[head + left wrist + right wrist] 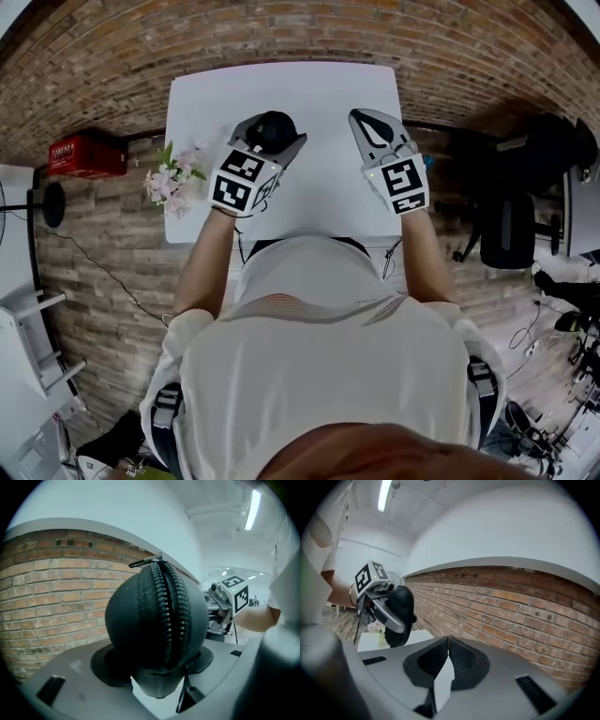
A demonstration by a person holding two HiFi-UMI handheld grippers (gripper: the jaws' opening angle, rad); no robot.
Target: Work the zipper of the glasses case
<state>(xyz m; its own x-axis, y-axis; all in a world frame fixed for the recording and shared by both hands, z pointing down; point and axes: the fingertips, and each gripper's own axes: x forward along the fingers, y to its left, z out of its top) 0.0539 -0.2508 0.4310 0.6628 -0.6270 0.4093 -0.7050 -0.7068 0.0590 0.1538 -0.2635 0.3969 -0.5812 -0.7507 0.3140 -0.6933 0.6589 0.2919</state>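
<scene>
The black oval glasses case (275, 124) is held up over the white table (281, 84) with my left gripper (272, 141) shut on it. In the left gripper view the case (157, 616) fills the space between the jaws. Its zipper (165, 606) runs down the middle, closed along the part I see, and the metal pull tab (145, 562) sticks out at the top end. My right gripper (358, 113) hovers to the right of the case, apart from it, with its jaws shut and empty (448, 640). The right gripper view shows the case (401, 616) at the left.
A small bunch of pink and white flowers (173, 178) stands at the table's left edge. A brick floor surrounds the table. A red box (84, 155) lies at the far left and a black chair (511, 225) stands at the right.
</scene>
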